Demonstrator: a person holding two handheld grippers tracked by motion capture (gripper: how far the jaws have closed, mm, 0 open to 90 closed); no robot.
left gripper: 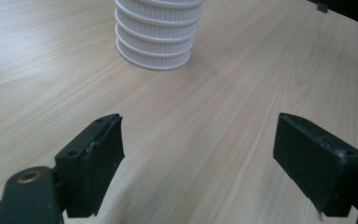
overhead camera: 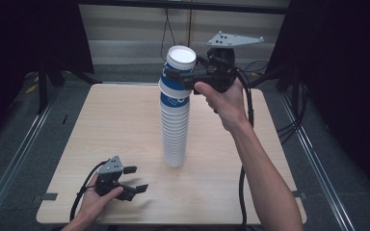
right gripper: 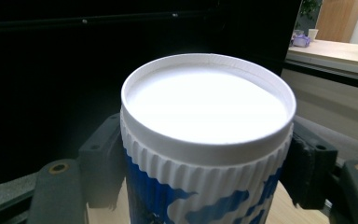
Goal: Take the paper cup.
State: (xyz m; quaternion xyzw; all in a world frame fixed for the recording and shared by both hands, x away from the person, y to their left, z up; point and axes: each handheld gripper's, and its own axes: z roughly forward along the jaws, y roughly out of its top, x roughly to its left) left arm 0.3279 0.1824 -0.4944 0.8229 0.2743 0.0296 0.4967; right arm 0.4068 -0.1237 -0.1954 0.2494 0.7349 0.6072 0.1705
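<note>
A tall stack of upside-down ribbed white paper cups (overhead camera: 174, 134) stands at the middle of the wooden table (overhead camera: 111, 120). The uppermost cups carry a blue print. My right gripper (overhead camera: 177, 76) reaches in level from the right and is shut on the top cup (overhead camera: 180, 57). In the right gripper view its pads (right gripper: 105, 163) press both sides of the cup (right gripper: 207, 107) just below the white base. My left gripper (overhead camera: 137, 179) rests at the table's front left, open and holding nothing. The left gripper view has the stack's foot (left gripper: 156, 42) ahead of the spread jaws (left gripper: 198, 158).
Bare wood surrounds the stack on all sides. Dark curtains hang left and right of the table. Cables trail from both grippers, the right one down along the forearm (overhead camera: 243, 183). Metal floor rails (overhead camera: 19, 154) run beside the table.
</note>
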